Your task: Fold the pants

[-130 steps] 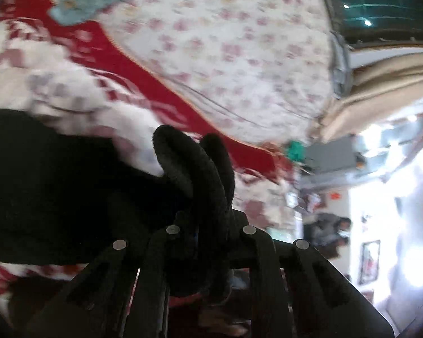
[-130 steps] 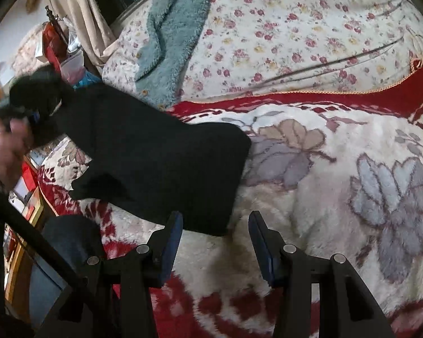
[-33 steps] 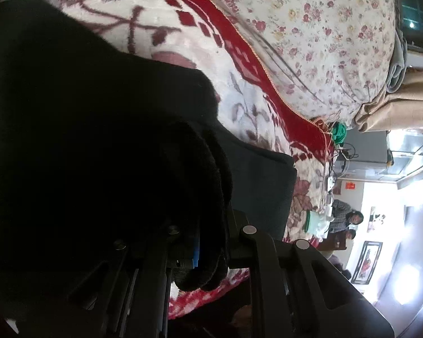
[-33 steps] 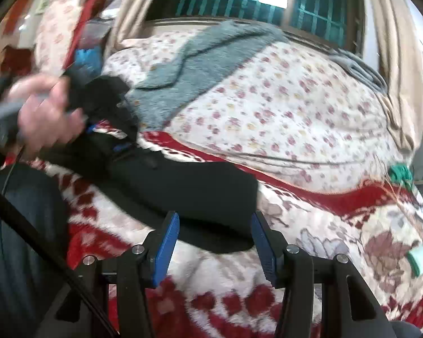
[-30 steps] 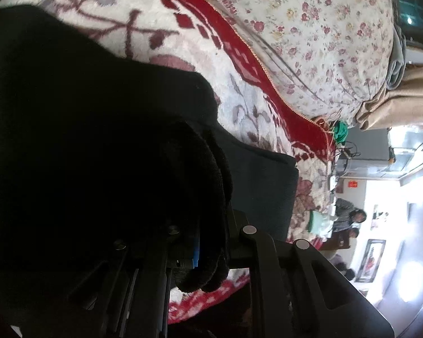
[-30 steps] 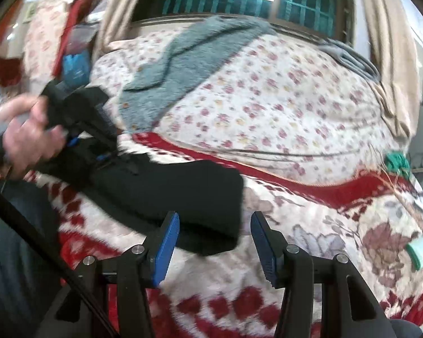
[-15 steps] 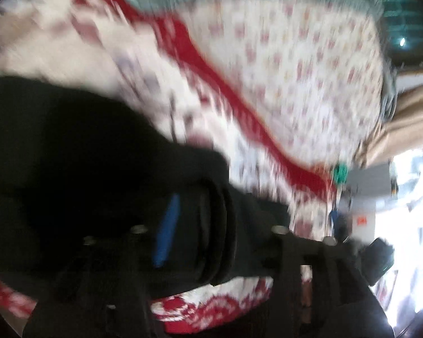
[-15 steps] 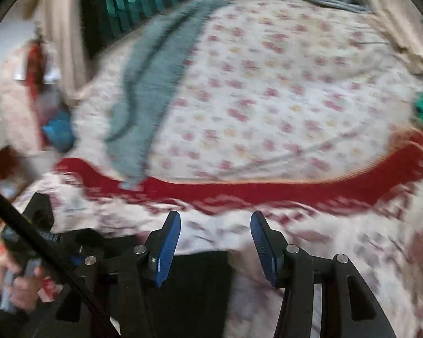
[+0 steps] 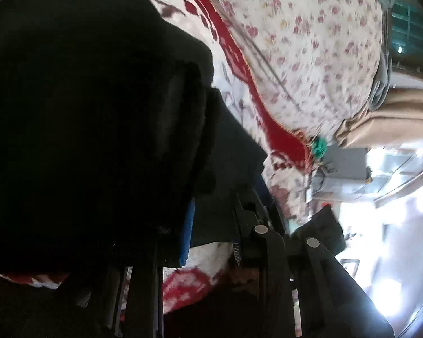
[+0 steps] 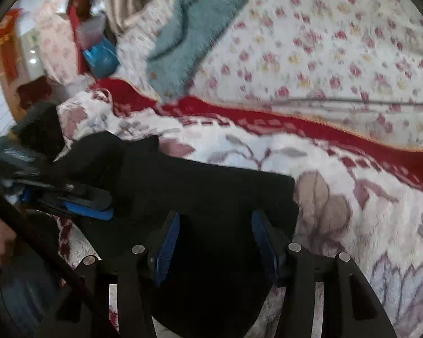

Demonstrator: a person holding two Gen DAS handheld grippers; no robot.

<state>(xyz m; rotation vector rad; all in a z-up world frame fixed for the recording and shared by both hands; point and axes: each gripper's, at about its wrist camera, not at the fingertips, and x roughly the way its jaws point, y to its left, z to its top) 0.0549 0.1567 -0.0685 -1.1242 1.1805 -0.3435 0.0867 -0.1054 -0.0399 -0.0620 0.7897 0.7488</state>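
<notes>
Black pants (image 10: pixel 200 191) lie folded on the red-and-white floral blanket (image 10: pixel 338 174). In the left wrist view the pants (image 9: pixel 84 112) fill the left half of the frame. My left gripper (image 9: pixel 214 225) is open, its blue-padded fingers apart with black cloth lying against the left pad; it also shows at the pants' left end in the right wrist view (image 10: pixel 84 202). My right gripper (image 10: pixel 214 239) is open, its fingers straddling the near edge of the pants without closing on it.
A teal fuzzy blanket (image 10: pixel 200 28) lies on the flowered bedspread (image 10: pixel 324 50) behind. A blue bag (image 10: pixel 100 56) and clutter sit at the bed's far left. Beige curtains (image 9: pixel 394 118) and a green object (image 9: pixel 320 145) lie at the bed's far end.
My left gripper was shut on the pants' bunched end and has opened, laying it down on the pants. My right gripper dropped down over the pants' near edge.
</notes>
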